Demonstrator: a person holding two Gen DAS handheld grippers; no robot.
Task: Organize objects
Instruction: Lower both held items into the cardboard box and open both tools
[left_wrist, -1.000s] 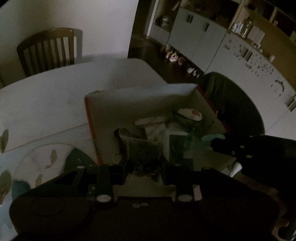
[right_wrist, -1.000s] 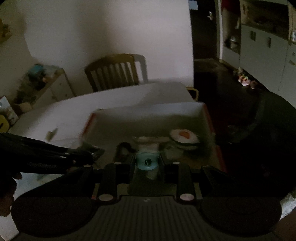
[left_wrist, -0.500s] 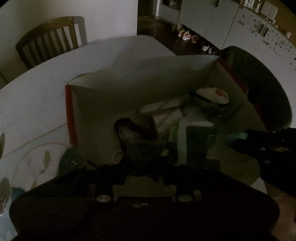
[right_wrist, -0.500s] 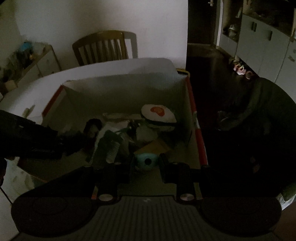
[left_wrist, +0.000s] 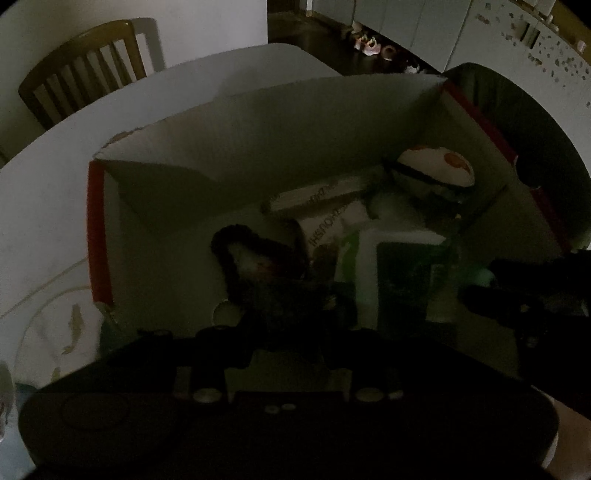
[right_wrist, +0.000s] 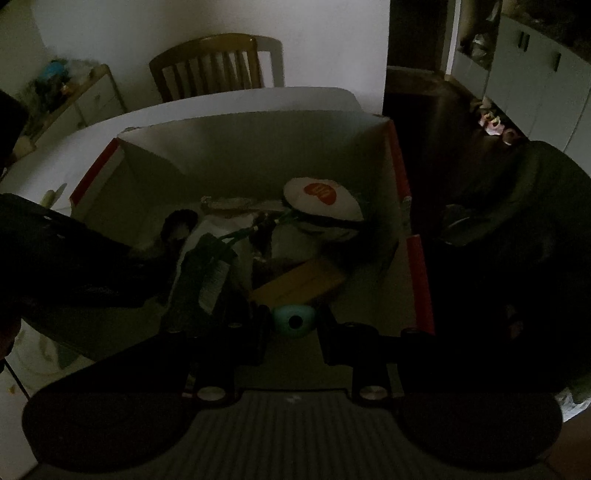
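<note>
Right gripper (right_wrist: 293, 325) clamps a teal ball (right_wrist: 294, 320) above the cardboard box (right_wrist: 258, 147) near edge. Left gripper (left_wrist: 291, 314) grips a dark pouch (left_wrist: 288, 299).

Both wrist cams close above box (left_wrist: 258, 122), facing down/fwd; share box interior.
</note>
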